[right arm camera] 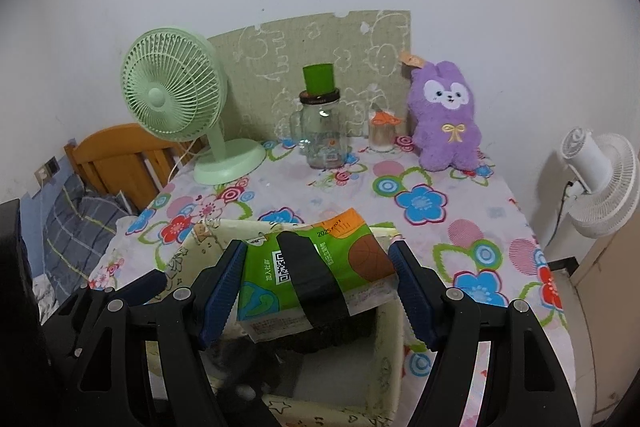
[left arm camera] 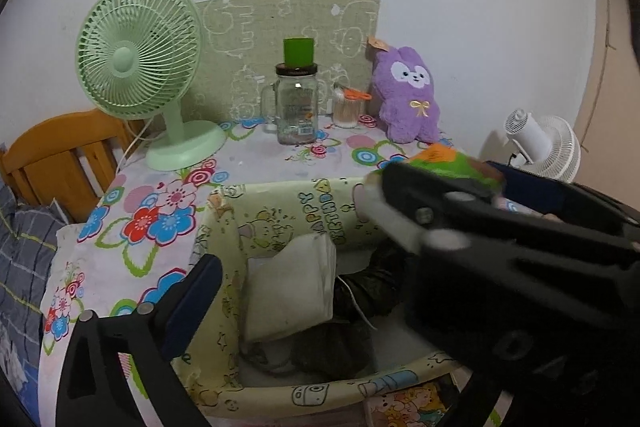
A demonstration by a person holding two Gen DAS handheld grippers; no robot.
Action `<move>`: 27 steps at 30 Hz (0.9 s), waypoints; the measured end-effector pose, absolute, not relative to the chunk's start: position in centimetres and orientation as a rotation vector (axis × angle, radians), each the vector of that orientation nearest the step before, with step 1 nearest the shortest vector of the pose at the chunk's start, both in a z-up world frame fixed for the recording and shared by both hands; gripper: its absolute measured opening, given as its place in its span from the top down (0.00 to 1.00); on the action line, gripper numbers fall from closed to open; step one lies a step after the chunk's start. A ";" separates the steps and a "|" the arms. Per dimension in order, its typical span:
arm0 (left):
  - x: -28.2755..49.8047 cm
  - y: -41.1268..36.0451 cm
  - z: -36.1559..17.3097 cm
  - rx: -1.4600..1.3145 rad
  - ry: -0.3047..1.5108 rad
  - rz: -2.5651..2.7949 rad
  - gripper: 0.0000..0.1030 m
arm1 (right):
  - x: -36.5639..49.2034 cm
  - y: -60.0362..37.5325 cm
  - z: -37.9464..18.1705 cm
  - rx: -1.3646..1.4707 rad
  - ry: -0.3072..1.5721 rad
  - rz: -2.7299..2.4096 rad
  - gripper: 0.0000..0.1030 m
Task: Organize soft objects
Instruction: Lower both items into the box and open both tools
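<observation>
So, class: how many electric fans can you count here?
2: a green fan on the table's far left, and a white fan beyond its right edge. None seems hidden.

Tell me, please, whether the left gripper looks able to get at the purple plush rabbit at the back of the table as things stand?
Probably not directly. The left gripper stands open and empty over the fabric storage box, but the right gripper, clamped on the green tissue pack, crosses between it and the purple plush rabbit.
</observation>
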State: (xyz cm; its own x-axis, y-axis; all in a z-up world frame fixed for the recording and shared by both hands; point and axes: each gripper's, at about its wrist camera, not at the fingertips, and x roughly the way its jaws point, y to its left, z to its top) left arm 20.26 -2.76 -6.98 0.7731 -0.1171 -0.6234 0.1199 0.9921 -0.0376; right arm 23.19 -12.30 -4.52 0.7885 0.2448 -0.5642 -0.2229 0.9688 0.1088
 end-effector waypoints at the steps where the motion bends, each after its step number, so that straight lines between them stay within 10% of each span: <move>1: 20.3 -2.8 -7.0 0.009 0.674 -0.121 0.00 | 23.3 -12.2 -4.7 0.036 0.617 0.252 0.28; 27: 19.3 -1.5 -6.4 -0.027 0.685 -0.095 0.00 | 21.9 -11.3 -5.3 0.024 0.650 0.309 0.14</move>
